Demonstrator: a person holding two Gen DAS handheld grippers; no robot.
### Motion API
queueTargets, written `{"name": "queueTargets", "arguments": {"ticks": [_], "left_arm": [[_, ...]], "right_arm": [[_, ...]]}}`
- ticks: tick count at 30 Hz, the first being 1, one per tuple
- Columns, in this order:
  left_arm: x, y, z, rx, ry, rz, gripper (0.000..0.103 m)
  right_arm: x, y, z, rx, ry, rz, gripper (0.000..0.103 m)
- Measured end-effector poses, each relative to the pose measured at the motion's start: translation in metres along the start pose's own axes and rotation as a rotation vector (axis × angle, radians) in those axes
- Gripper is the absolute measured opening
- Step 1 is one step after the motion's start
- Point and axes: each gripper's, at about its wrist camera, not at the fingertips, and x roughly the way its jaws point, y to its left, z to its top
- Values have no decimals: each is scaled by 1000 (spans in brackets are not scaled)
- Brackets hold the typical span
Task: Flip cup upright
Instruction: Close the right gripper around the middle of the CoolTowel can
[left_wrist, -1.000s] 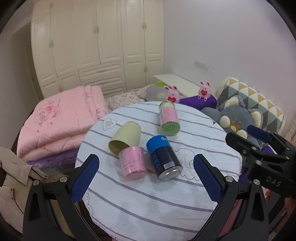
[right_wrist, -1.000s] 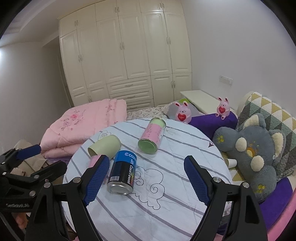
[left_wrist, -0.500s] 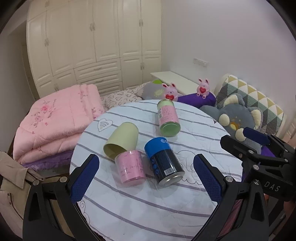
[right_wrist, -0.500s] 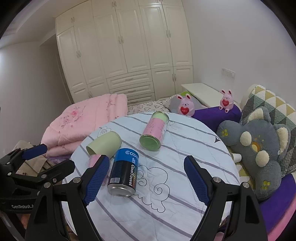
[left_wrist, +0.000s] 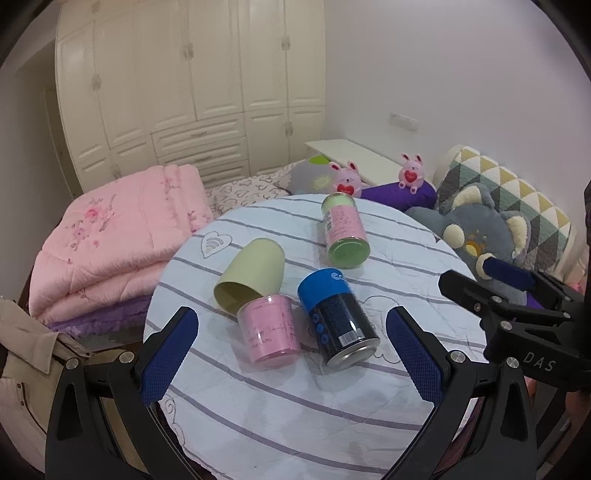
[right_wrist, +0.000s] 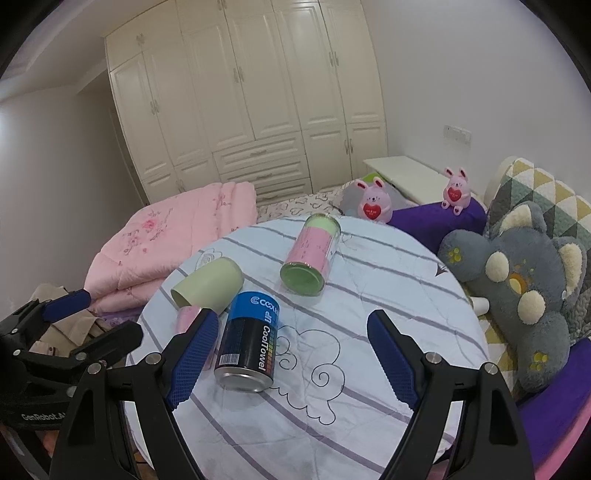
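Note:
A pale yellow-green cup lies on its side on the round striped table, its mouth toward the near left. It also shows in the right wrist view. My left gripper is open and empty above the table's near edge, short of the cup. My right gripper is open and empty, to the right of the left one and nearer the blue can. It also appears in the left wrist view.
A small pink tube lies against the cup's mouth. A blue-black can and a pink-green tube also lie on their sides. A pink quilt is at the left, a grey plush at the right.
Both views have shifted slightly; the cup and cans sit a little higher and farther in the left wrist view. Both grippers stay open. Nothing on the table has moved.

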Motion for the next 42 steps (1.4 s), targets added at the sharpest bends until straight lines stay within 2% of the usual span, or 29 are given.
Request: {"name": "queueTargets", "arguments": {"ticks": [8, 23, 29, 31, 32, 36, 42], "left_arm": [[12, 17, -2, -43, 25, 27, 103], [47, 45, -2, -82, 96, 68, 103], [55, 47, -2, -86, 115, 63, 103], [57, 45, -2, -84, 121, 60, 103], [58, 44, -2, -84, 124, 57, 103], [60, 37, -1, -75, 134, 43, 103], [56, 20, -3, -52, 133, 21, 103]], "right_arm": [[29, 7, -8, 11, 74, 27, 84], [141, 27, -23, 107, 372, 174, 84], [162, 23, -36, 134, 455, 171, 83], [160, 20, -39, 137, 440, 180, 70], [157, 18, -39, 138, 426, 196, 68], [154, 14, -38, 127, 421, 198, 68], [132, -6, -40, 159, 370, 129, 68]]}}
